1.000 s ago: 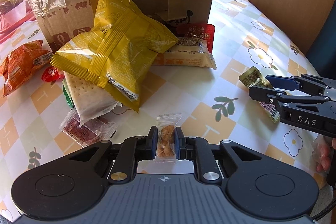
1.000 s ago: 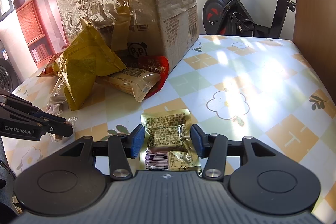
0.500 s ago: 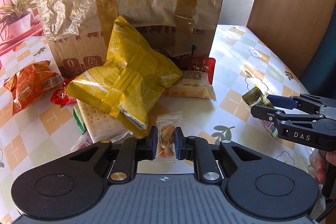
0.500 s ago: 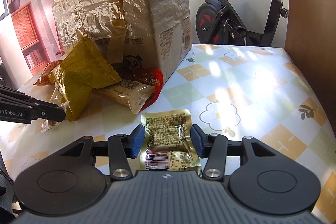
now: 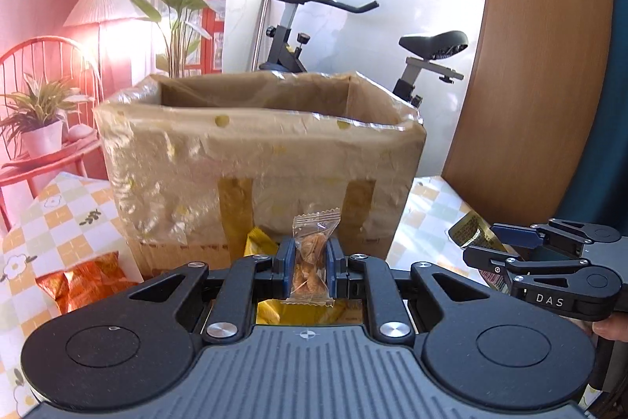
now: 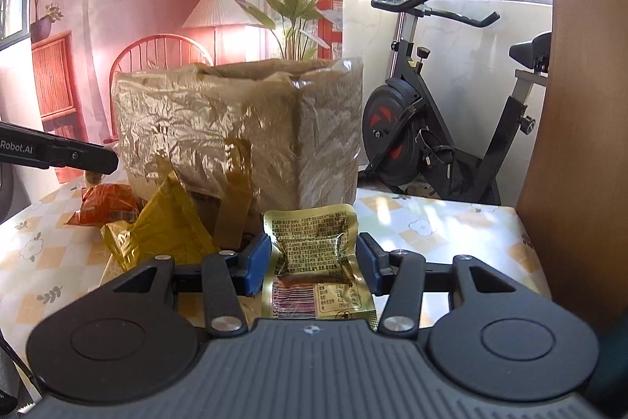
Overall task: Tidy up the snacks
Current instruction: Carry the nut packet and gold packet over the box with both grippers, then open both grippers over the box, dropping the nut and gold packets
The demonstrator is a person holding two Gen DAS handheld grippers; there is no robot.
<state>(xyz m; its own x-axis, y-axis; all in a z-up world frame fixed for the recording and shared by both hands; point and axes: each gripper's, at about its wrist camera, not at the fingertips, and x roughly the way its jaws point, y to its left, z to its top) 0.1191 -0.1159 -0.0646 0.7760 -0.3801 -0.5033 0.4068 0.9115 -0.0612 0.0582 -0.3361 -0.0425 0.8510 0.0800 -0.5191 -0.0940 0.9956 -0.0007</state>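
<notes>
My left gripper is shut on a small clear packet of brown nuts, lifted off the table and level with the lower front of the open cardboard box. My right gripper is shut on a gold foil snack pouch, also lifted, in front of the box's corner. In the left wrist view the right gripper shows at the right with the gold pouch. The left gripper's fingers enter the right wrist view from the left.
On the checked tablecloth before the box lie a yellow snack bag and an orange bag. An exercise bike stands behind the table, a wooden panel at the right, a red chair and plants at the left.
Both grippers have risen from the table with their packets and tilted up, so the box's open top now shows. The snack pile has dropped mostly out of view.
</notes>
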